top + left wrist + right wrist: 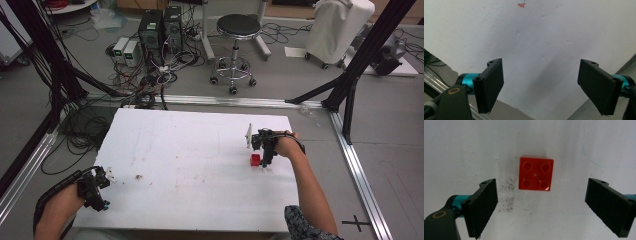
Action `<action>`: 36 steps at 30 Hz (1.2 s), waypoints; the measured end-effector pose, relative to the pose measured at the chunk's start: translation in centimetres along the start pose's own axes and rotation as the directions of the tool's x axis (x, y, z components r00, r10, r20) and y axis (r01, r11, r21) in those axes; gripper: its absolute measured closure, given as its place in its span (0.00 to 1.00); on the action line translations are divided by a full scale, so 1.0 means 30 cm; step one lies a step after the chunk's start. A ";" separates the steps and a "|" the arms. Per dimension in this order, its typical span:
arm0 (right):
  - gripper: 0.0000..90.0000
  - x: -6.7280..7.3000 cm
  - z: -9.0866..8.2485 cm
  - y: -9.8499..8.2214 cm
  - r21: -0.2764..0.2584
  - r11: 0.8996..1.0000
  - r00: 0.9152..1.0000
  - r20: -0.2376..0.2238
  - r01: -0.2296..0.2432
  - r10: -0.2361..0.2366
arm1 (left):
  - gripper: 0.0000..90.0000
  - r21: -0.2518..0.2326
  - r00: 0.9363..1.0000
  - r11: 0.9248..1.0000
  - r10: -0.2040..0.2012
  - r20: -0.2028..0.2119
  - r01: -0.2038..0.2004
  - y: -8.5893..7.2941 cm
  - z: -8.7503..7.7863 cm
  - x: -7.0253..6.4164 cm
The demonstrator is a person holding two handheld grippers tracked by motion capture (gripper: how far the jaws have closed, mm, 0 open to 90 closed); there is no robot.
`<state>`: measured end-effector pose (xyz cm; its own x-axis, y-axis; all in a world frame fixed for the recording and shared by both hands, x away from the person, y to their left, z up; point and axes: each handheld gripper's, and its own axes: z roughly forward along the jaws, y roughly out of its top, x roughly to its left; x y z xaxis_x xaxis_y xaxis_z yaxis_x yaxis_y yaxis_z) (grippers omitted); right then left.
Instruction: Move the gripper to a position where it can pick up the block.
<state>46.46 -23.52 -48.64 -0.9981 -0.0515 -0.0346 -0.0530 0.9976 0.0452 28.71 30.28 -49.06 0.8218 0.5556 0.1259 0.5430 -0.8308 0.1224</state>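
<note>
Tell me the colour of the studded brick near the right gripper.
The four-stud brick is red; the right gripper view shows it best.

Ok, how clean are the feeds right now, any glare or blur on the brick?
Right gripper view: the red four-stud plastic brick is sharp, with small glints on its near studs and a soft shadow beside it. Left gripper view: evenly lit white foam board, jaws slightly soft. High view: low resolution, the brick a small red blob.
</note>
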 end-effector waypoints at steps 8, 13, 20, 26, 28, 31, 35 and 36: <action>0.12 -0.002 0.037 0.032 0.026 1.000 1.000 0.000 0.006 -0.006 | 0.24 0.000 1.000 1.000 -0.004 0.005 0.004 0.001 0.002 -0.001; 0.12 -0.005 0.053 0.038 0.040 0.999 1.000 -0.007 0.012 -0.011 | 0.24 0.005 1.000 1.000 0.000 0.006 0.000 0.002 0.001 0.000; 0.12 -0.002 0.065 0.028 0.052 0.999 1.000 -0.009 -0.009 0.010 | 0.24 0.005 1.000 1.000 0.000 0.009 0.000 0.002 0.003 0.000; 0.12 -0.001 0.076 0.040 0.043 0.999 1.000 -0.015 -0.011 0.012 | 0.24 0.005 1.000 1.000 -0.001 0.009 0.001 0.004 0.004 -0.003; 0.12 0.000 0.082 0.044 0.051 0.999 1.000 -0.016 -0.009 0.010 | 0.24 0.004 1.000 1.000 -0.001 0.010 0.001 0.003 0.003 -0.002; 0.12 -0.002 0.086 0.046 0.056 0.998 1.000 -0.014 -0.008 0.009 | 0.24 0.005 1.000 1.000 0.000 0.010 0.000 0.002 0.004 0.000; 0.12 -0.002 0.083 0.045 0.052 0.998 1.000 -0.014 -0.019 0.020 | 0.24 0.005 1.000 1.000 0.000 0.009 0.000 0.002 0.005 0.000; 0.12 0.000 0.083 0.045 0.061 0.998 0.999 -0.018 -0.026 0.027 | 0.24 0.003 1.000 1.000 -0.001 0.008 0.001 0.002 0.005 -0.001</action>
<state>46.48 -22.05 -51.05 -0.9996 -0.0249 -0.0158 -0.0247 0.9996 -0.0153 28.75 30.21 -49.21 0.8229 0.5559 0.1176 0.5439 -0.8306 0.1197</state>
